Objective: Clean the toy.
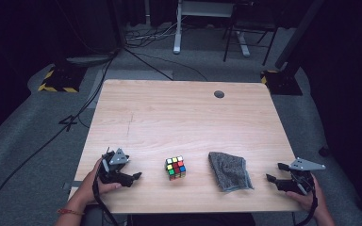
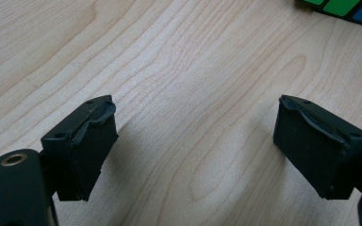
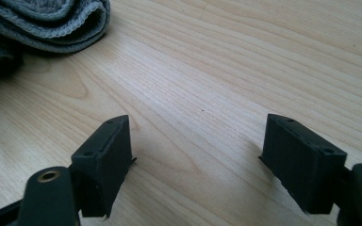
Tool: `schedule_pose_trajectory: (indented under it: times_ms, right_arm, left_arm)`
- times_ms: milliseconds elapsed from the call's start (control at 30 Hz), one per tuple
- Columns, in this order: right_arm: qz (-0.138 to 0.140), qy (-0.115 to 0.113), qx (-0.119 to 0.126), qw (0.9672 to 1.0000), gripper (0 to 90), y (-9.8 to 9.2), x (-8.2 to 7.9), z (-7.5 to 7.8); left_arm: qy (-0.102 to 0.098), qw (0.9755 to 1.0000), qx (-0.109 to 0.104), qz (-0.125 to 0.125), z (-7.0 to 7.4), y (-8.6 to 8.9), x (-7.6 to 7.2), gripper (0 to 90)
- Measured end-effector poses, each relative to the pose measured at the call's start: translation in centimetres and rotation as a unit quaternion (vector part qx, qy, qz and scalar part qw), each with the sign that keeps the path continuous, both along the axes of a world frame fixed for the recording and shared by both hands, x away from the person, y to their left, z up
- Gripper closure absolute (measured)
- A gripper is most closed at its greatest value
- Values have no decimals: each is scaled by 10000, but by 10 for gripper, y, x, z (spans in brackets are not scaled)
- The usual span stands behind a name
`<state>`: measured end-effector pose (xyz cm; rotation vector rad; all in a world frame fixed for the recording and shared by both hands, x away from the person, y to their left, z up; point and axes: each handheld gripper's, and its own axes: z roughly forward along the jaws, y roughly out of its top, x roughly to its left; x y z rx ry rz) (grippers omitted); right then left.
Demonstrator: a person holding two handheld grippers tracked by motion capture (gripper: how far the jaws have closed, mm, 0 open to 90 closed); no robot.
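**High view: both claws open and idle, cube and cloth between them**

High view, near edge of the wooden counter point(image 1: 179, 113): left claw point(image 1: 136, 176) sits low at the left, held in the person's left hand point(image 1: 104, 181), tips pointing right toward the puzzle cube point(image 1: 176, 167). Near it, not touching. Right claw point(image 1: 272, 179) is at the right edge, in the right hand point(image 1: 306, 195), tips pointing left toward the folded grey cloth point(image 1: 229, 170). Also clear of it.

Cube stands just left of the cloth, small gap of bare wood between them. Both lie between the two claws.

Left gripper view: left claw point(image 2: 195, 141) jaws stand apart, nothing between them, bare counter point(image 2: 169, 61) wood under the gap. Cube point(image 2: 344, 7) corner shows at the top right edge, green and blue tiles, well ahead of the pads.

Right gripper view: right claw point(image 3: 195, 155) jaws likewise spread, gripping nothing, wood grain of the counter point(image 3: 245, 56) below. Cloth point(image 3: 47, 21) edge sits at the top left, folded layers visible, apart from the left pad.

Round cable hole point(image 1: 219, 94) at the far right of the counter.
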<state>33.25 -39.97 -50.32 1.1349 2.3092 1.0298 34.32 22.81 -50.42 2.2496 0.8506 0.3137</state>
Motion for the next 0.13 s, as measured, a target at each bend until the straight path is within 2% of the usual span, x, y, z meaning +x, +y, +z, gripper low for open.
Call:
schedule_pose_trajectory:
  times_ms: [133]
  right_arm:
    - [-2, -1, -2, 10000, 243, 0, 0, 0]
  left_arm:
    - [1, 10000, 0, 0, 0, 0, 0, 145]
